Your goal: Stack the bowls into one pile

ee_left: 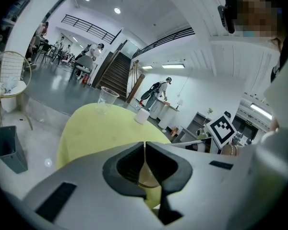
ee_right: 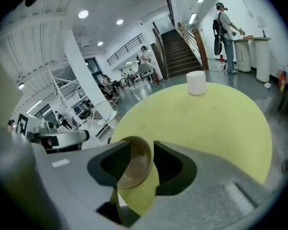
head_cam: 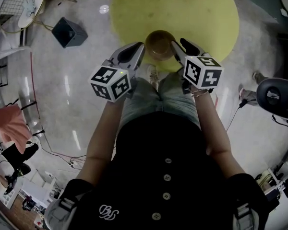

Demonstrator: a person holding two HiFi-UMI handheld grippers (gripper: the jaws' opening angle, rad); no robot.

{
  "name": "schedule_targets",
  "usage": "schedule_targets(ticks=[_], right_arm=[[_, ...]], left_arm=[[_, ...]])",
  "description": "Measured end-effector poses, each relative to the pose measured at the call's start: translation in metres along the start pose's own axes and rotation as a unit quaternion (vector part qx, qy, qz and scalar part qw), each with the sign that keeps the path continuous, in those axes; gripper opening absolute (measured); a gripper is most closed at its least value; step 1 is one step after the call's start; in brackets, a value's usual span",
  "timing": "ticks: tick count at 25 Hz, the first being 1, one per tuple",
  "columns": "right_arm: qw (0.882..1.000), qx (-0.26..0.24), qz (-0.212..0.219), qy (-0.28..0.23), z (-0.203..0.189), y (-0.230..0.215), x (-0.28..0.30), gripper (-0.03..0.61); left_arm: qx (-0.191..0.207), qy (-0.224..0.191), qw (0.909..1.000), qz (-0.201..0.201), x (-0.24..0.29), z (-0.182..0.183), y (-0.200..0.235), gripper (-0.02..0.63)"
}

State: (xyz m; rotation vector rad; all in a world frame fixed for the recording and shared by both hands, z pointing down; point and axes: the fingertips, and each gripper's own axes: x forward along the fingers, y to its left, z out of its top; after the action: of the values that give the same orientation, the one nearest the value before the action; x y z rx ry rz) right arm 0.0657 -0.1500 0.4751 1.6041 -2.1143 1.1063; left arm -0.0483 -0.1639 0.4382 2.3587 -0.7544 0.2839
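Observation:
A brown bowl (head_cam: 159, 43) sits at the near edge of the round yellow table (head_cam: 197, 18); whether more bowls are nested in it I cannot tell. My left gripper (head_cam: 140, 48) is just left of the bowl, its jaws shut tip to tip with nothing between them (ee_left: 144, 145); the bowl (ee_left: 146, 176) shows behind them. My right gripper (head_cam: 177, 44) is at the bowl's right side. In the right gripper view its jaws (ee_right: 141, 147) stand open, with the bowl (ee_right: 137, 169) in the gap and the pads not pressing on it.
A white cup (ee_right: 197, 83) and a clear glass (ee_left: 105, 97) stand at the table's far side. A dark bin (head_cam: 68, 32) and a wire chair (head_cam: 19, 6) are on the floor to the left, and an office chair (head_cam: 277, 96) to the right.

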Motion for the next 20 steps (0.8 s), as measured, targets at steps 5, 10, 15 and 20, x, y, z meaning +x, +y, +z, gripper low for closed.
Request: schedule_targets(ticks=[5,10,15,20], right_arm=[[0.999,-0.005,0.013,-0.043,0.030,0.012,-0.018,0.144],[0.998,-0.017,0.033,-0.059,0.052,0.018,-0.035,0.087],[0.995,-0.031,0.048,-0.077,0.066,0.020,-0.049,0.009],[0.988,-0.048,0.117,-0.091,0.069,0.030,-0.067,0.005]], left_arm=[[0.007,-0.003,0.9999,-0.014,0.001,0.011,-0.009,0.020],[0.009,-0.014,0.9994,-0.030,0.006,0.026,-0.027,0.020],[0.010,-0.014,0.9990,-0.041,0.011,0.028,-0.041,0.020],[0.005,-0.034,0.9987,-0.039,0.014,0.034,-0.056,0.020]])
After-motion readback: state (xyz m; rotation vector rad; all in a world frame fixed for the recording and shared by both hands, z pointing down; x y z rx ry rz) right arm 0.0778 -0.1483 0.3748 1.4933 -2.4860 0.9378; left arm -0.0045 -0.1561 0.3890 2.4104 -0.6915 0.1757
